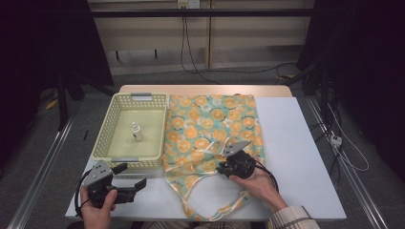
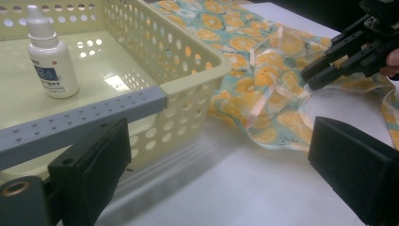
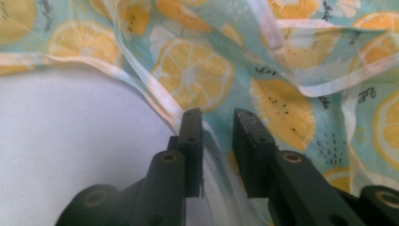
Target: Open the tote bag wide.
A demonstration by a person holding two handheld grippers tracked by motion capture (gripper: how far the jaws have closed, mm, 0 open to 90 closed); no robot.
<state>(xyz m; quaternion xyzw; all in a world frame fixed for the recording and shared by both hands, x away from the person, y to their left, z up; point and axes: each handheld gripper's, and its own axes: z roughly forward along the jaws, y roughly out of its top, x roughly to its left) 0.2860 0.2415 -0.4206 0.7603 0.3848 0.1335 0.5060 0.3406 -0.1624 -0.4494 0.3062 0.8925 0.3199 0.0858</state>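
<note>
A: Fabric (image 1: 210, 125) with orange-slice print lay flat on the white surface (image 1: 296, 157), just right of the yellow basket (image 1: 106, 138). The right tool (image 3: 215, 123) was at its near edge, jaws a little apart, with the pale trim (image 3: 160, 101) running between them.

B: And the left tool (image 1: 128, 183)?

A: It was over the surface in front of the basket, jaws wide apart, holding nothing.

B: How many things?

A: One fabric, one basket, one small white bottle (image 2: 51, 56) standing upright inside the basket, two tools.
</note>
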